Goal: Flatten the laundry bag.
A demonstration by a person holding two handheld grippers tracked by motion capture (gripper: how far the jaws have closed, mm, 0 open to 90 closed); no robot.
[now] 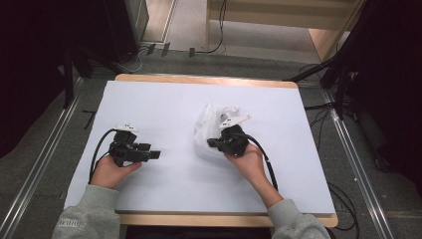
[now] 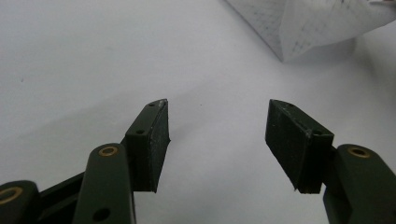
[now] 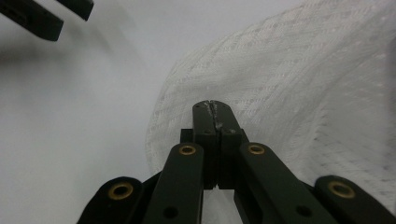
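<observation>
Left gripper [image 1: 155,155] jaws apart, holding nothing, near-left on white table [image 1: 164,99]. Right gripper [image 1: 211,143] jaws pressed together against crumpled white bag [image 1: 209,122], centre-right; clamped or not, cannot tell.

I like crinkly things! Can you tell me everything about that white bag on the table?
The white bag looks like thin, see-through material with a fine woven or dotted pattern. It lies crumpled and puffed up on the white table cover, right of the middle. The right gripper is over it with jaws pressed together; whether they pinch the bag cannot be told. The left gripper is open and apart from it. What is inside, if anything, cannot be seen.
</observation>
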